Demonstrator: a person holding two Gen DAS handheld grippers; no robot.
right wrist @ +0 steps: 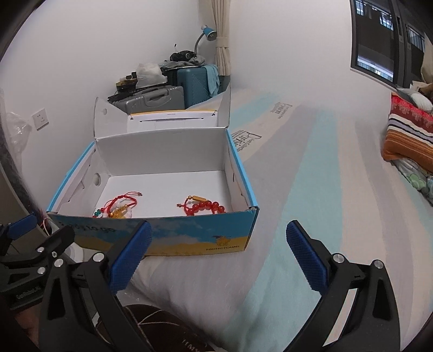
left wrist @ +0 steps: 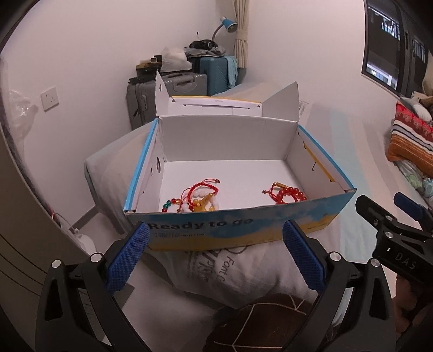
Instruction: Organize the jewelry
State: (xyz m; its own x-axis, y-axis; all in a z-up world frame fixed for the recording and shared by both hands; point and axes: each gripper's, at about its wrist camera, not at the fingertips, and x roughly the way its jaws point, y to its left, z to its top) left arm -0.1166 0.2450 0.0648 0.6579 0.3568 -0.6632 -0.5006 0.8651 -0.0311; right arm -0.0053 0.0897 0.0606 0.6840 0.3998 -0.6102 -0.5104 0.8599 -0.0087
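Note:
An open blue and yellow cardboard box (left wrist: 238,224) (right wrist: 189,232) stands on the bed with its lid folded back. Inside at the left lies a tangle of red-cord bracelets with white, yellow and green beads (left wrist: 194,199) (right wrist: 119,208). At the right lies a red bead bracelet with a gold tube (left wrist: 286,193) (right wrist: 203,207). My left gripper (left wrist: 216,230) is open and empty, just in front of the box's front wall. My right gripper (right wrist: 217,230) is open and empty, in front of the box's right front corner; it also shows in the left wrist view (left wrist: 384,208).
The box rests on a white and pale-blue bedsheet (right wrist: 311,189). A dark brown cushion (left wrist: 265,316) lies close below the grippers. Striped pillows (right wrist: 408,138) lie at the right. Suitcases (left wrist: 173,89) and a blue lamp (left wrist: 227,24) stand by the far wall.

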